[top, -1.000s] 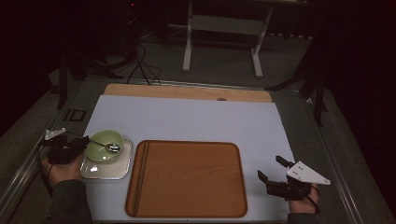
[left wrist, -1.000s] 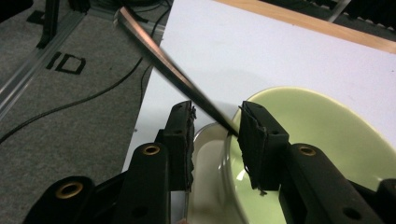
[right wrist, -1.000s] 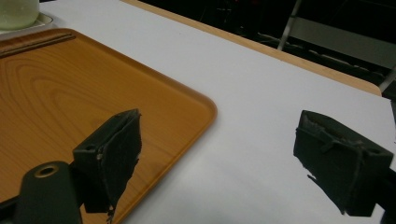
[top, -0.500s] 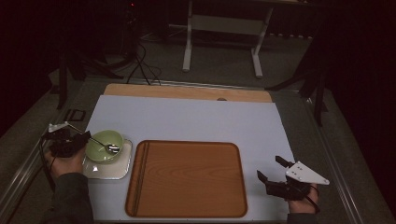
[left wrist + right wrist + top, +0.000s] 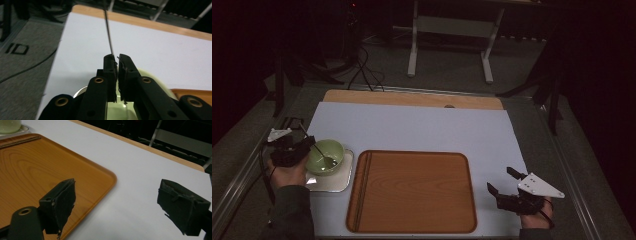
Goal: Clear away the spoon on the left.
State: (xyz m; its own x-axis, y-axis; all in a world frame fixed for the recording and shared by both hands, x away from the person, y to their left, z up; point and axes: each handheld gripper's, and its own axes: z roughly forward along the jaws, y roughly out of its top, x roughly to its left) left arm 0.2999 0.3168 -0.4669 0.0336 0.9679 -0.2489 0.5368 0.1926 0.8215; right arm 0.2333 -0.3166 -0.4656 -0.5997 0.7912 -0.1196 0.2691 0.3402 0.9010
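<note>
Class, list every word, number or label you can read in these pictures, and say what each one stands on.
"ID": dark letters on the grey floor mat left of the table, seen in the left gripper view.
Nothing else can be read; the tray, bowl and grippers bear no readable marks.

Dim overhead light falls on the pale tabletop [image 5: 422, 130] while the surrounding room sinks into near-black, seen from the high view. Both gripper views render their close black jaws soft and out of focus. Grain runs through every frame; shadows stay faint, without glare.
</note>
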